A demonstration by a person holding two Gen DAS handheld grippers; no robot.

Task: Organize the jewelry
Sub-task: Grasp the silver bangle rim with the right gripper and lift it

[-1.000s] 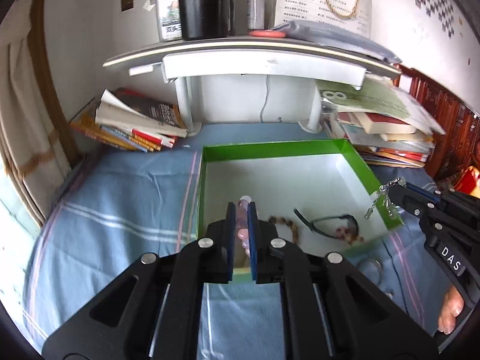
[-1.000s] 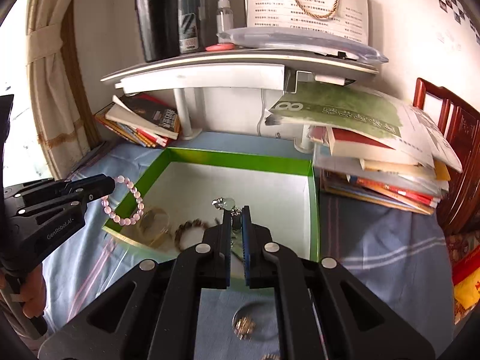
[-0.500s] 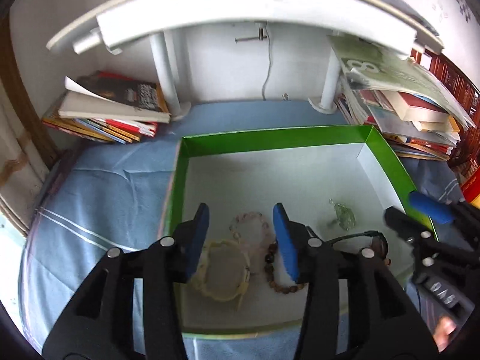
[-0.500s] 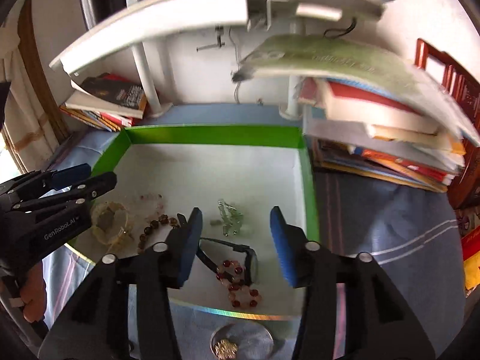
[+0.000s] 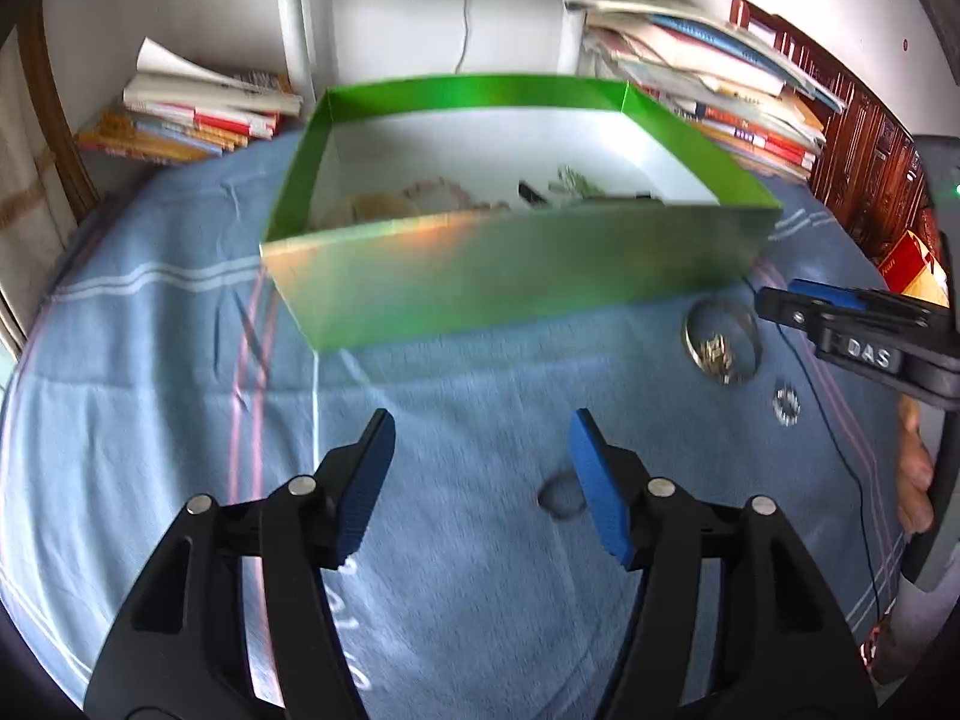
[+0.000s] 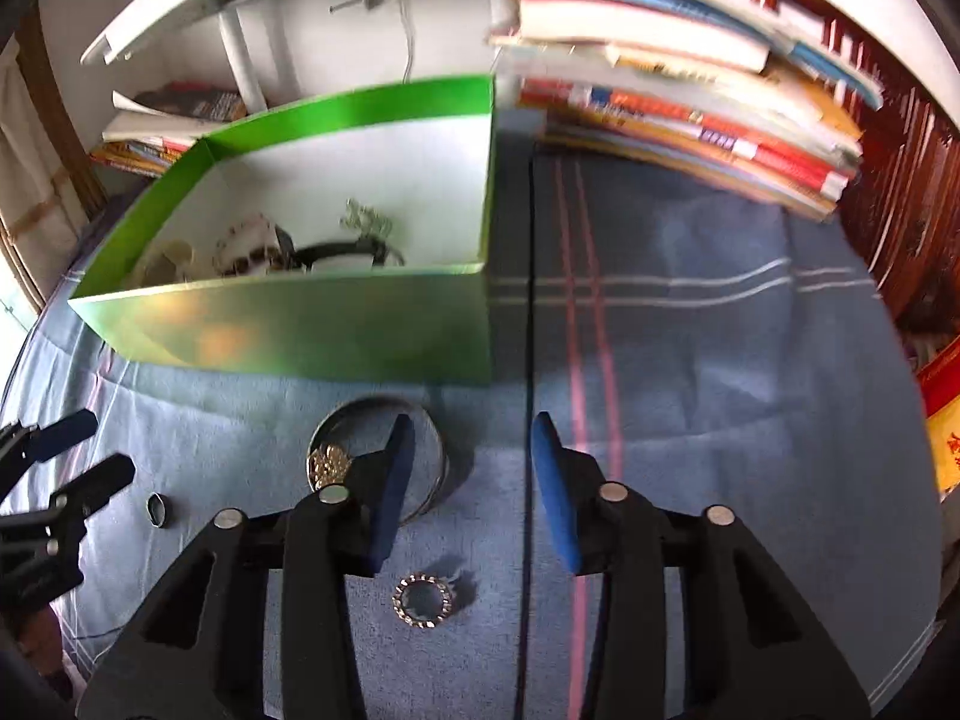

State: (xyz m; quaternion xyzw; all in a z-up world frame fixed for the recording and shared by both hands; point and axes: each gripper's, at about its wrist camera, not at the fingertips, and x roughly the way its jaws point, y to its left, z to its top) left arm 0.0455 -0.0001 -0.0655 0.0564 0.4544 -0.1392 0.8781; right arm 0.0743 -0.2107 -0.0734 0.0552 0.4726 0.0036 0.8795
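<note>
A green box [image 5: 516, 282] [image 6: 312, 324] with a white inside holds several bracelets and a chain [image 6: 288, 252]. My left gripper [image 5: 483, 480] is open and empty above the blue cloth, short of the box's near wall. A small dark ring [image 5: 561, 498] lies by its right finger. My right gripper [image 6: 474, 480] is open and empty over the cloth. A round metal tin [image 6: 378, 456] [image 5: 720, 342] with gold pieces sits under its left finger. A studded silver ring [image 6: 423, 600] [image 5: 786, 405] lies below between the fingers. A small ring [image 6: 159, 509] lies to the left.
Book stacks stand at the back left [image 5: 198, 114] and back right [image 6: 690, 96]. A white shelf's legs [image 5: 297, 30] rise behind the box. A dark wooden chair [image 5: 870, 138] stands at the right. A thin black cable [image 6: 528, 360] runs across the cloth.
Both grippers let go of their jewelry into the box, opened wide, and drew back and down to the cloth in front of the box.
</note>
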